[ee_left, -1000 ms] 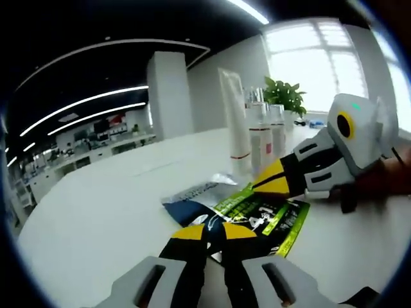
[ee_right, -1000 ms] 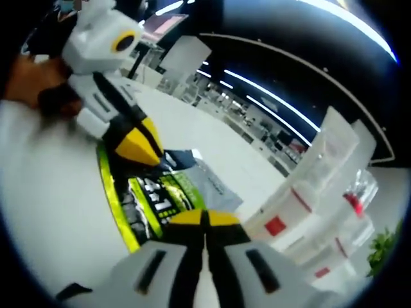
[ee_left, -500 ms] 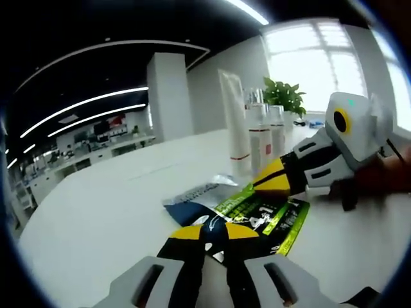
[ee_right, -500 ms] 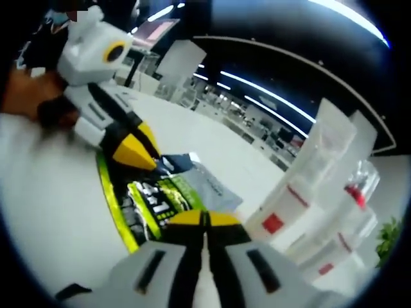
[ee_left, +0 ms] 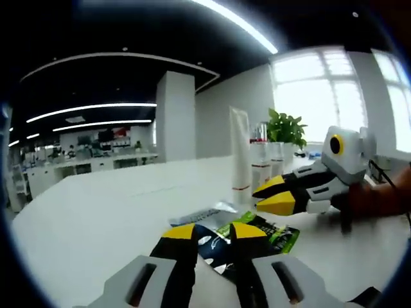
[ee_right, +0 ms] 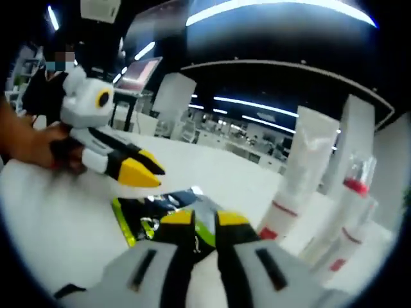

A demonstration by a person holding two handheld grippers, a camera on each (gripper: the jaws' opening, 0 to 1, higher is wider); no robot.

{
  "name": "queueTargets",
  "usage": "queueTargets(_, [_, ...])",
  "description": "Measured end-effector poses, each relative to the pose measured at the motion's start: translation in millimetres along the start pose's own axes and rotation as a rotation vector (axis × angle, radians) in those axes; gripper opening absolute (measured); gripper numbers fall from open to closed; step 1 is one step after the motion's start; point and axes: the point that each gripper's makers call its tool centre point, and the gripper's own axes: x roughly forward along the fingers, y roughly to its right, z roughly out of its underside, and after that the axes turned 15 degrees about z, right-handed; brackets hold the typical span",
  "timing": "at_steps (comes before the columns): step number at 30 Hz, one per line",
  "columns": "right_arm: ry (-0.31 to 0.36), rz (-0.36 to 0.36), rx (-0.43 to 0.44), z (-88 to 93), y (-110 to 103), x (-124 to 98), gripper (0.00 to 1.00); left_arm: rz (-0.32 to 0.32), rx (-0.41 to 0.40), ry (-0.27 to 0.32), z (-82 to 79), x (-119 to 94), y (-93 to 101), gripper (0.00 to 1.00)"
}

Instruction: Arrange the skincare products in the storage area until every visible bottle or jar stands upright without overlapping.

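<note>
Flat sachets lie on the white table [ee_left: 96,218]: a green-and-black one [ee_left: 273,236], a dark blue one [ee_left: 210,245] and a silver one [ee_left: 207,213]. My left gripper [ee_left: 212,232] hovers just over the dark blue sachet, jaws slightly apart and holding nothing. My right gripper [ee_left: 273,196] reaches in from the right above the green sachet, open a little. A tall white tube [ee_left: 240,151] and two clear bottles with red labels [ee_left: 262,168] stand upright behind. In the right gripper view, the right gripper [ee_right: 204,219] is open over the green sachet [ee_right: 136,223], with the tube [ee_right: 298,173] and bottles [ee_right: 350,212] at the right.
A potted green plant [ee_left: 286,128] stands behind the bottles near the bright window. A person's hand [ee_right: 29,144] holds the left gripper [ee_right: 151,173]. Wide bare tabletop stretches to the left of the sachets. Office desks and a pillar lie far behind.
Both grippers went from shut to slightly open. Both cameras have tilted up and risen, so the sachets sit lower and look flatter in view.
</note>
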Motion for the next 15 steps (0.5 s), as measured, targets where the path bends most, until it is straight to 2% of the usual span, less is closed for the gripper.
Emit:
queueTargets(7, [0.116, -0.108, 0.184, -28.5, -12, -10, 0.22, 0.012, 0.0, 0.044, -6.7, -6, 7.0, 0.25])
queueTargets(12, [0.193, -0.192, 0.319, -50.2, -21, -20, 0.27, 0.022, 0.013, 0.108, -17.9, -16, 16.3, 0.32])
queueTargets(15, [0.214, -0.223, 0.348, -56.3, -25, -25, 0.3, 0.034, 0.013, 0.138, -22.1, -21, 24.4, 0.37])
